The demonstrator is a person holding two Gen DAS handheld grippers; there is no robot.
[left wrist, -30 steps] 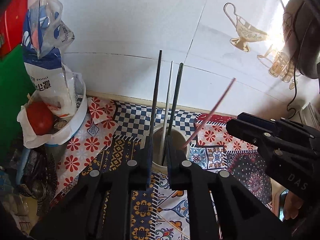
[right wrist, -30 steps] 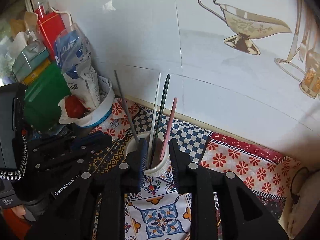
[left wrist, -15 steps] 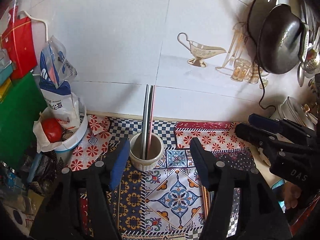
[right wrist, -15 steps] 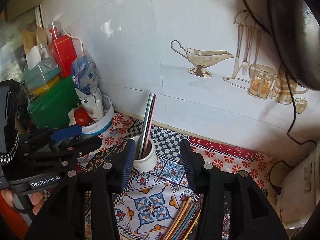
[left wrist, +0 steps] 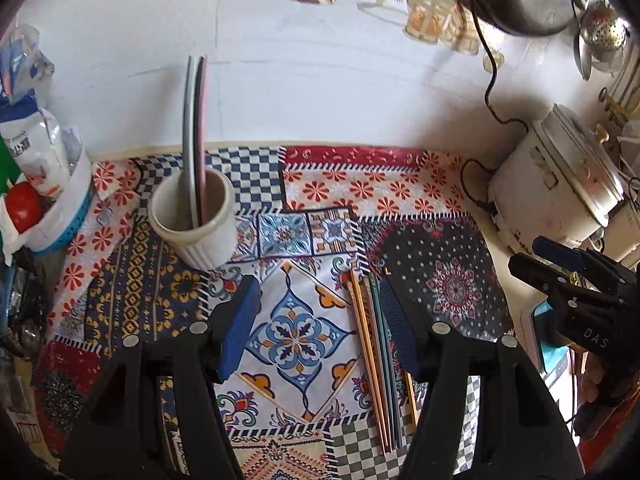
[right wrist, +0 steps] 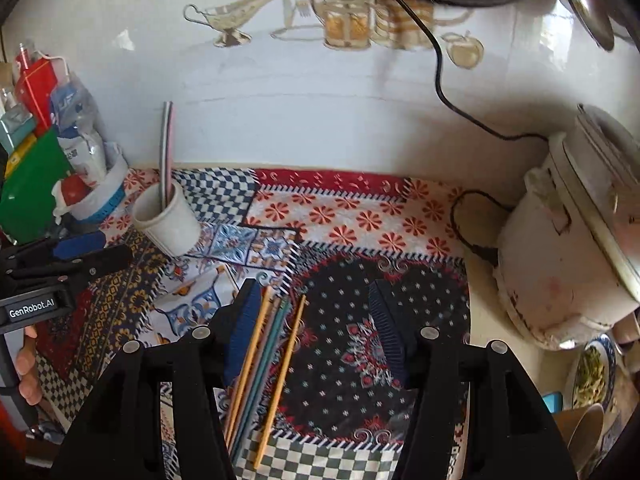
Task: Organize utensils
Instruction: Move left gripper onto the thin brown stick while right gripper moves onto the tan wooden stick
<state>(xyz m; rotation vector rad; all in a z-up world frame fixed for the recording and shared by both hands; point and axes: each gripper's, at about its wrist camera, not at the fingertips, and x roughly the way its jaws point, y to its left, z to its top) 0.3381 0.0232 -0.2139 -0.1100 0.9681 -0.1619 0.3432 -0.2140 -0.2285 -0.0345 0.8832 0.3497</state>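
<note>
Glossy white wall tiles with printed tableware motifs back a counter under a patchwork-print cloth (left wrist: 296, 332). Ribbed off-white ceramic cup (left wrist: 192, 220) stands near the wall, holding slim grey and pink chopsticks (left wrist: 196, 128) leaning together. More thin sticks, orange, teal and grey (right wrist: 260, 364), lie flat on the cloth. Left gripper (left wrist: 316, 320): jaws apart, nothing between the ridged blue pads. Right gripper (right wrist: 312, 328): jaws have just been widening, empty. Legible: "GenRobot.AI", "DAS". Worn white rice cooker (right wrist: 568, 248) at right.

Rice cooker (right wrist: 568, 248) on patterned cloth (right wrist: 360, 216)
</note>
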